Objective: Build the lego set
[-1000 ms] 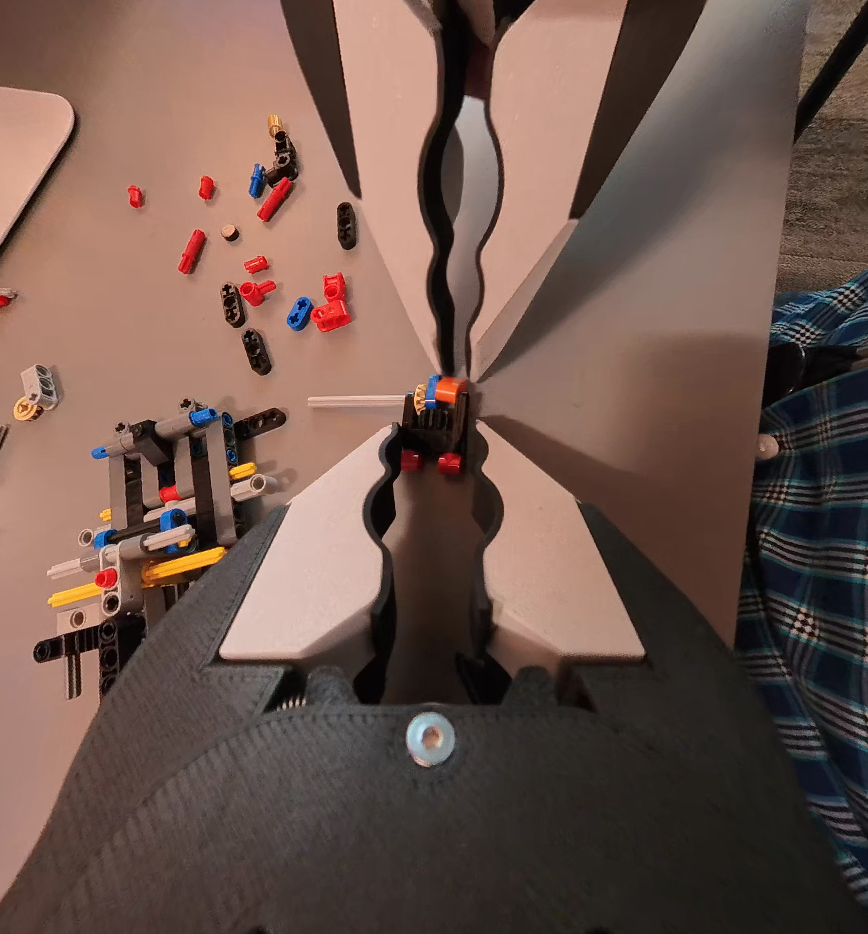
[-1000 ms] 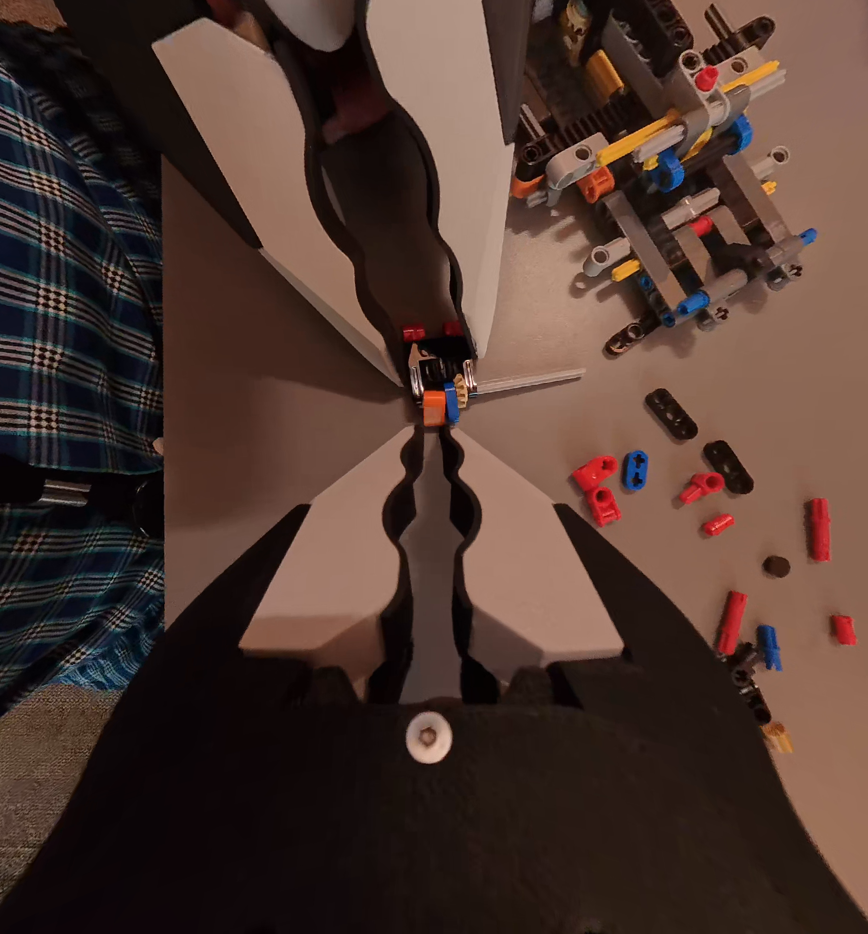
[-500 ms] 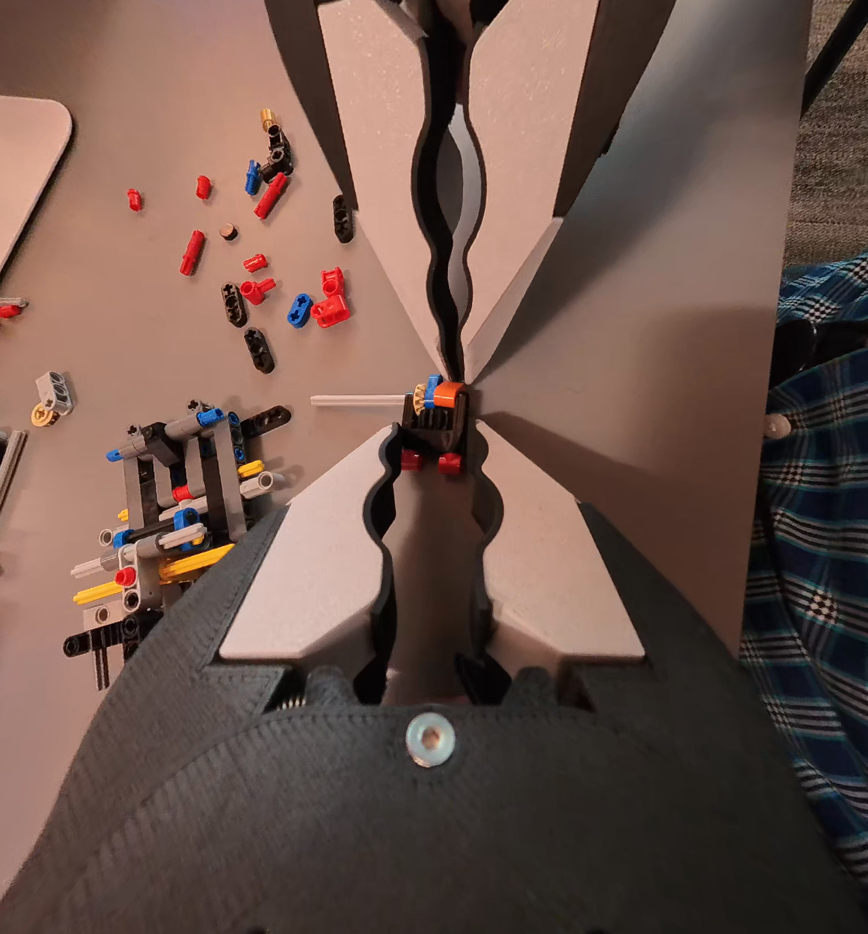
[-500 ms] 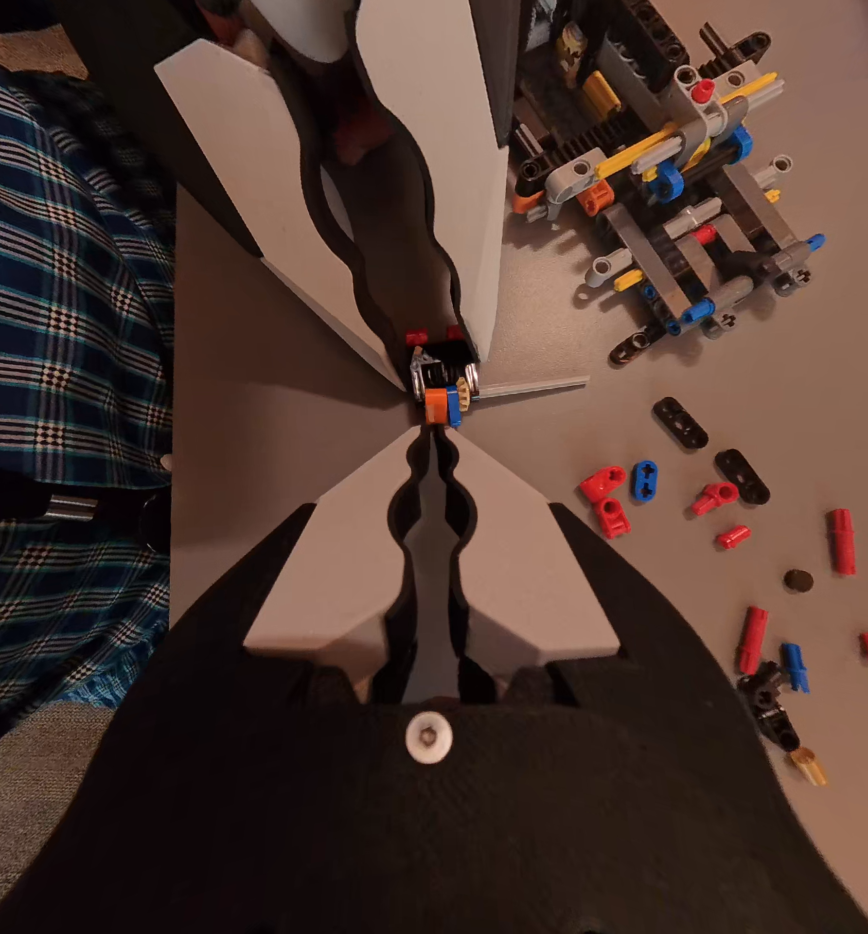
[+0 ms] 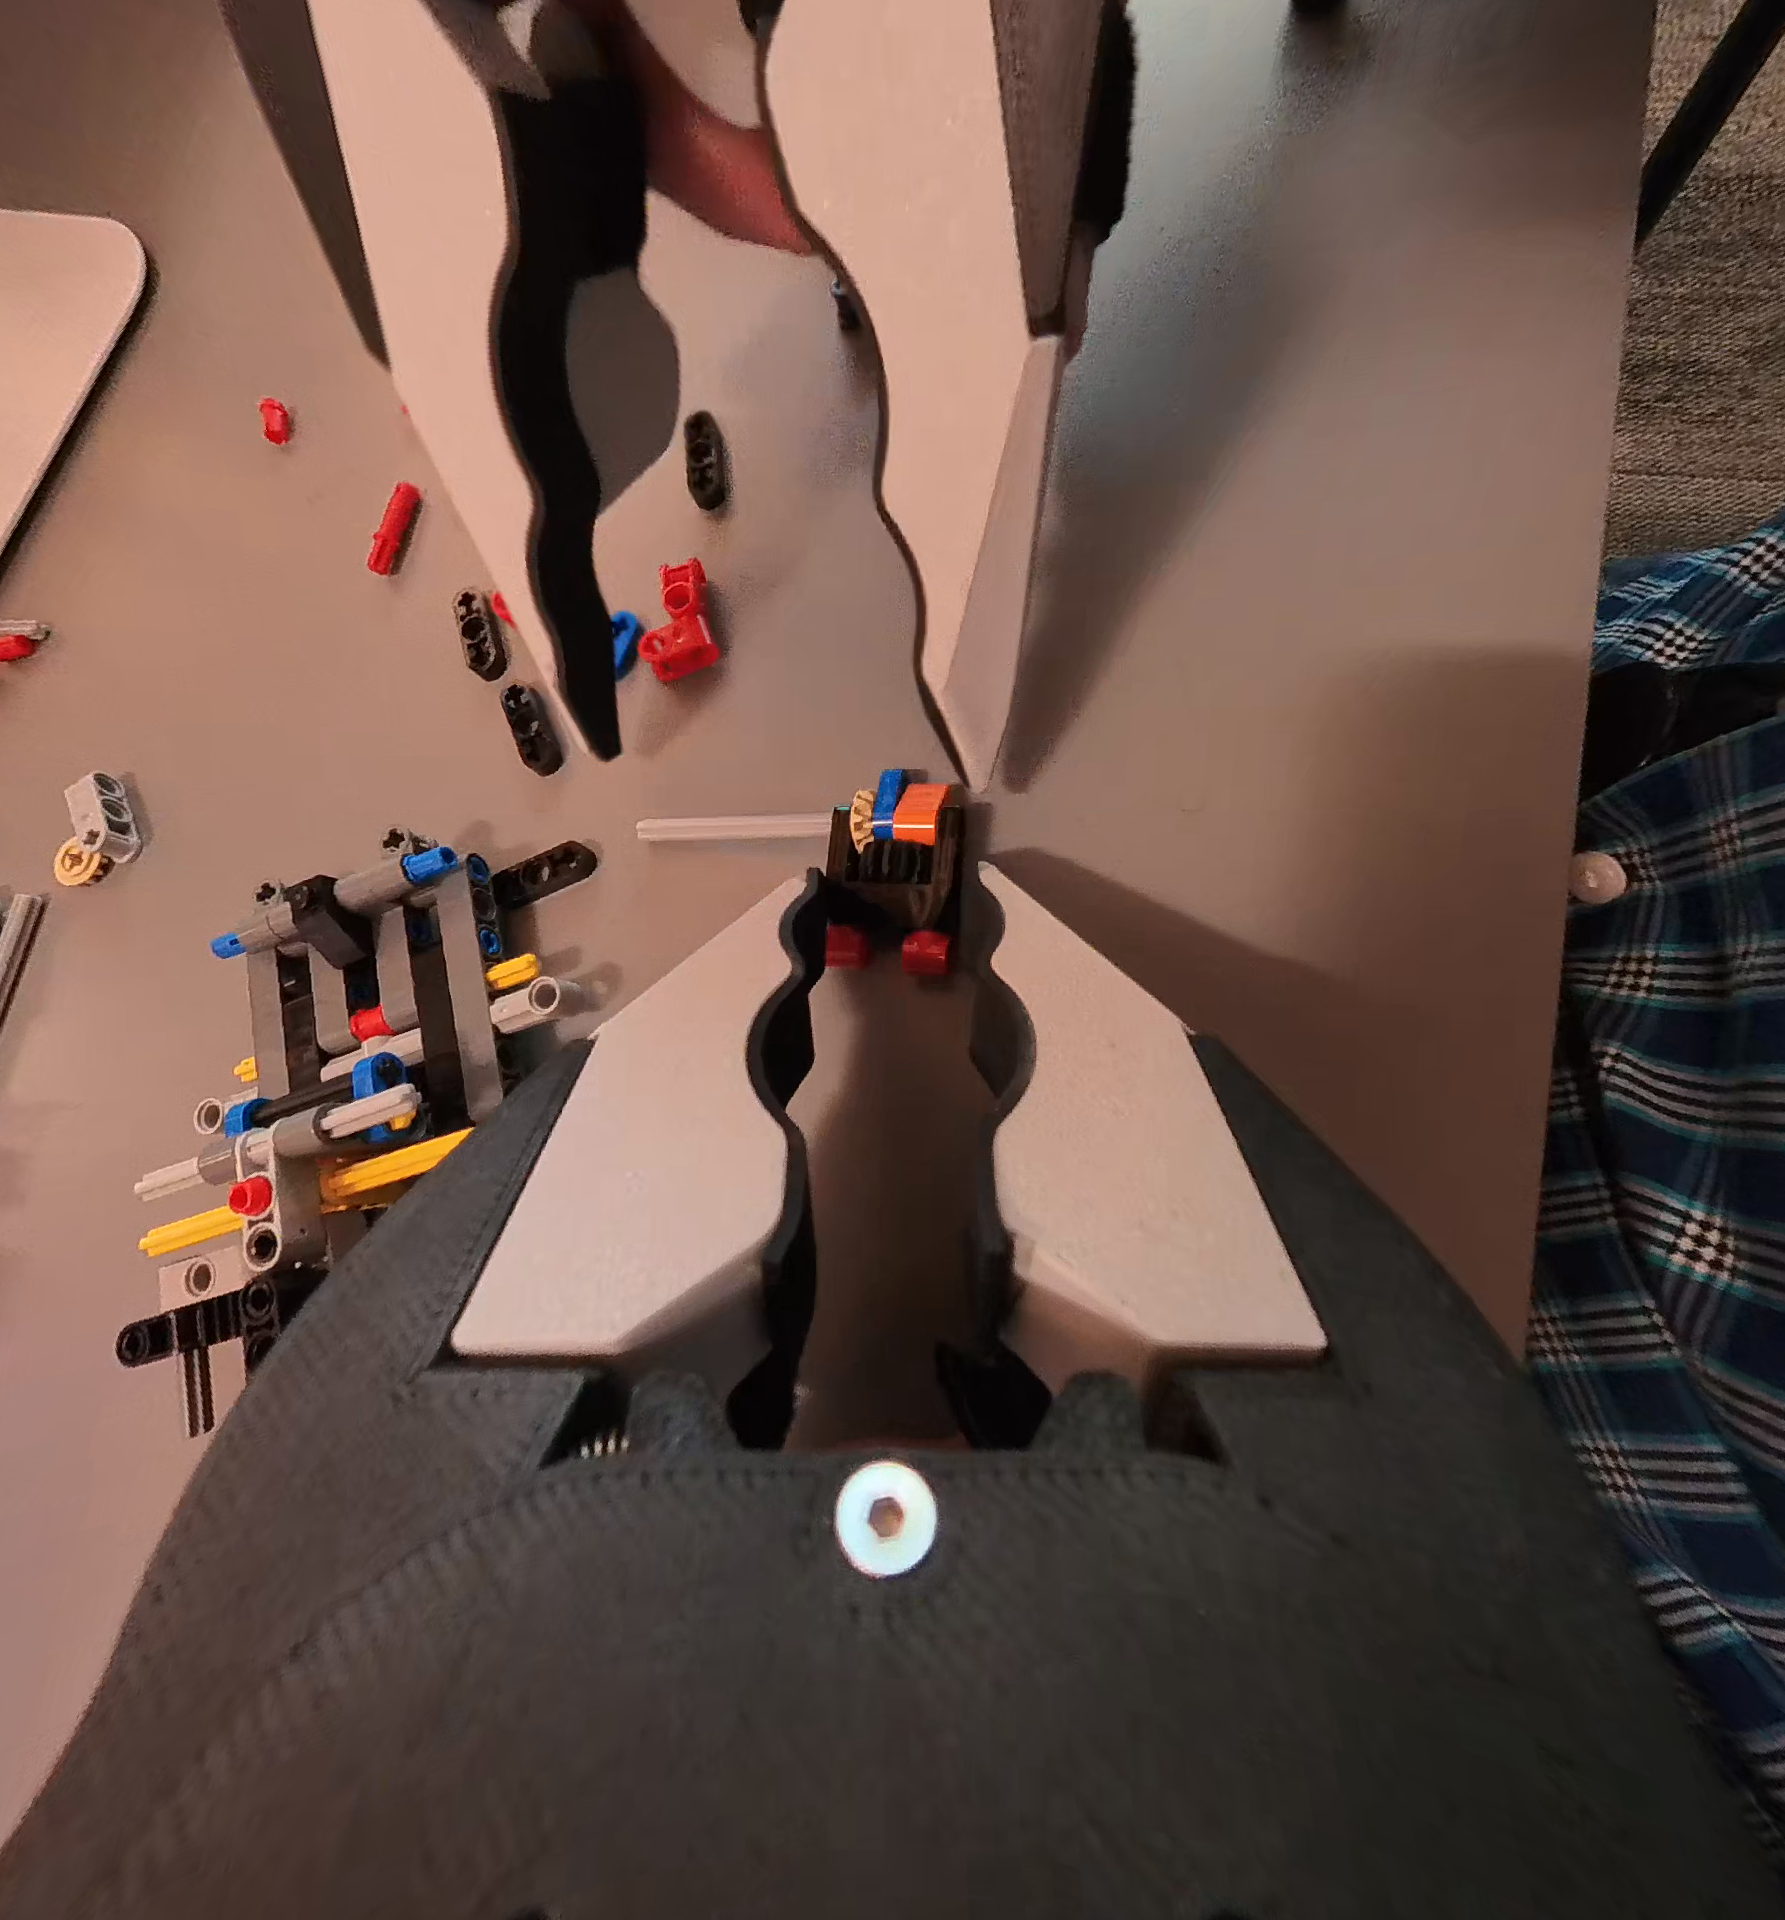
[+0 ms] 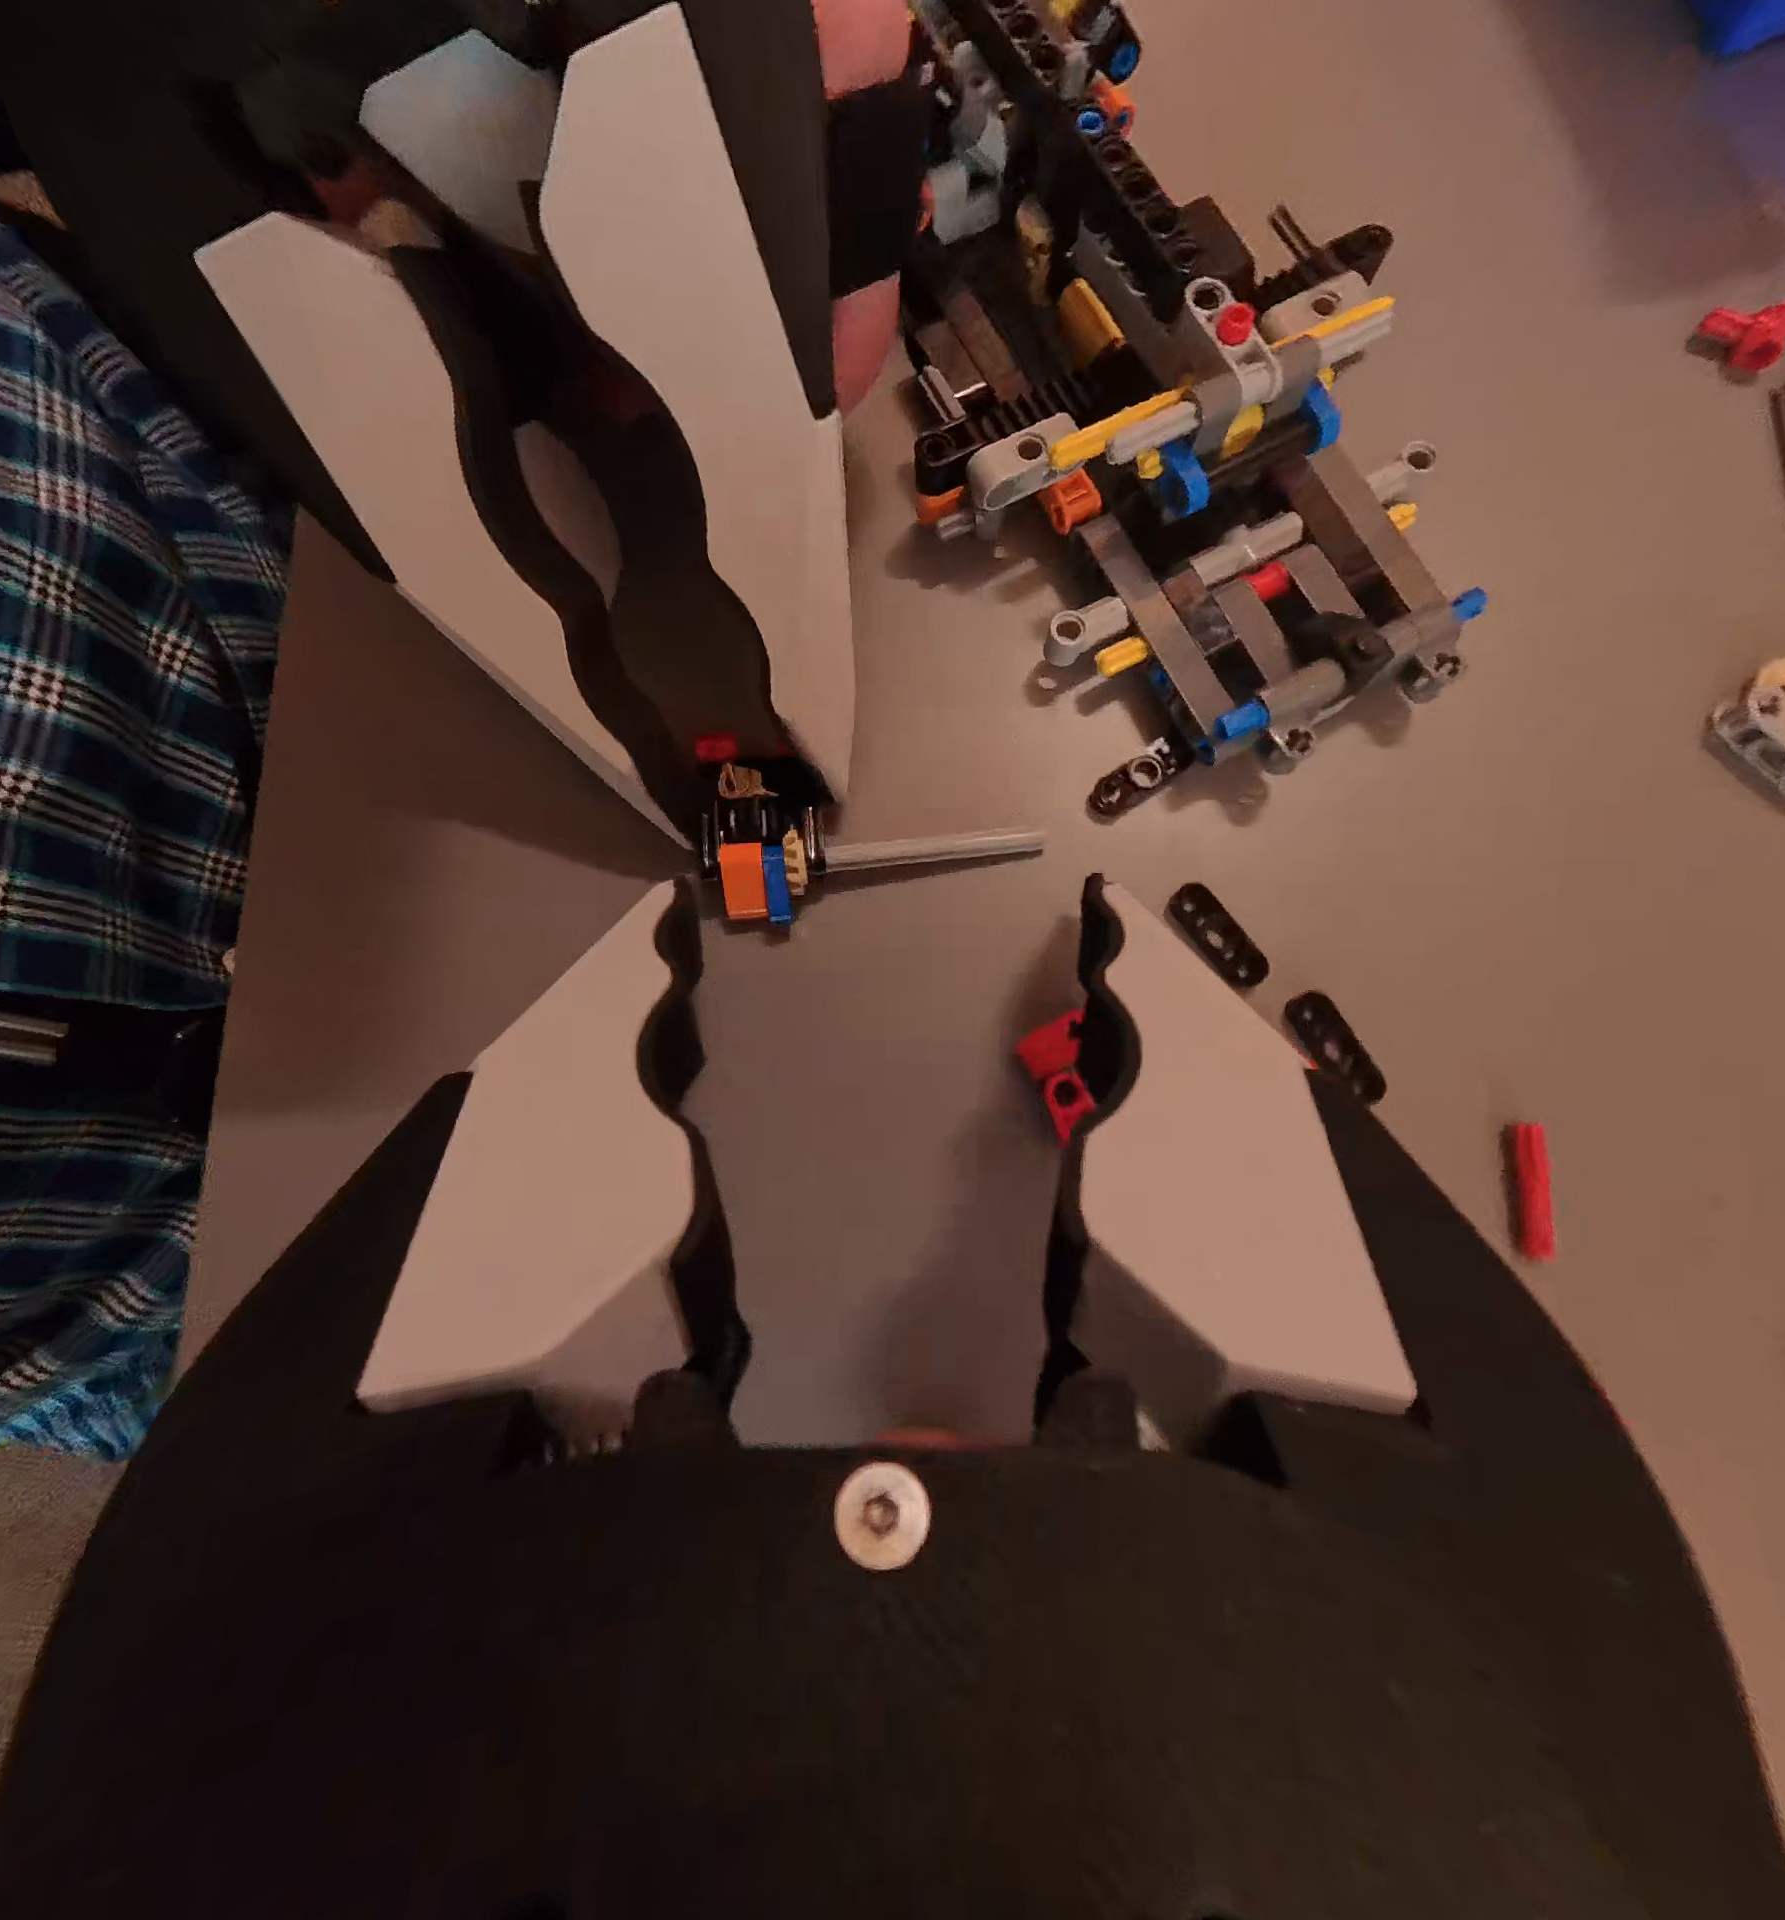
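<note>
My left gripper (image 5: 893, 883) was clenched on a small lego sub-assembly (image 5: 893, 852), a black block topped by orange, blue and tan pieces, with two red pins at its near end and a thin grey axle (image 5: 732, 828) sticking out to one side. I held it just above the desk (image 5: 1283, 623), near the edge where my plaid shirt (image 5: 1698, 1143) showed. My right gripper (image 6: 883, 904) stood released, jaws spread wide apart; one fingertip lay just beside the sub-assembly's orange end, the other over loose red connectors (image 6: 1049, 1060). The larger lego build (image 6: 1231, 540), a frame of grey and black beams with yellow, blue and red parts, rested on the desk a little way off. Scattered around it lay black links (image 6: 1215, 935), red pins (image 6: 1530, 1190) and a grey connector with a tan gear (image 6: 1776, 732).
</note>
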The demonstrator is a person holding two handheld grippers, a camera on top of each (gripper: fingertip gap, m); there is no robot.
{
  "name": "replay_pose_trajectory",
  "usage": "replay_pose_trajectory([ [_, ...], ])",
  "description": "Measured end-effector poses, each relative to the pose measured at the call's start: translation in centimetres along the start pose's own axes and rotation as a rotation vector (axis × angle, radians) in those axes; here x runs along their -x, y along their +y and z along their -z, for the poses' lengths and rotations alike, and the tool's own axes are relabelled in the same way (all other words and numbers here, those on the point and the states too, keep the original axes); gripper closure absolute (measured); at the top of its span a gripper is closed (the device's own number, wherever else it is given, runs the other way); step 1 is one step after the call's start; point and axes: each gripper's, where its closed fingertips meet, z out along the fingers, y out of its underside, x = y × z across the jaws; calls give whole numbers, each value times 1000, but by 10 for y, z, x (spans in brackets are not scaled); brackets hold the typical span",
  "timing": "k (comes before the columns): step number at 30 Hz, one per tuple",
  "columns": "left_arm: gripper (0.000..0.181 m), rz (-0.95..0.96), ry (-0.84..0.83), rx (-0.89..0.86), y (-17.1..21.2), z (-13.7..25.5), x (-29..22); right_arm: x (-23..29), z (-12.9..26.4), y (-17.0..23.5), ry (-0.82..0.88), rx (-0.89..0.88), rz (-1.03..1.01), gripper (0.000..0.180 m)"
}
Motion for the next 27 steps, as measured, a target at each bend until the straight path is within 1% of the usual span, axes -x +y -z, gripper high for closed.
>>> replay_pose_trajectory([
  [2, 157, -3, -2, -1, 0, 0, 0, 2, -5, 3, -42, 13, 40, 108],
  [8, 157, 1, 2, -2, 0, 1, 0, 2, -8, 1, -85, 7, 92, 111],
  [17, 157, 3, 3, -6, 0, 1, 0, 2, -8, 1, -72, -17, 122, 118],
  [27, 157, 4, 8, -6, -1, 2, -1, 3, -9, 1, -95, -23, 133, 115],
])
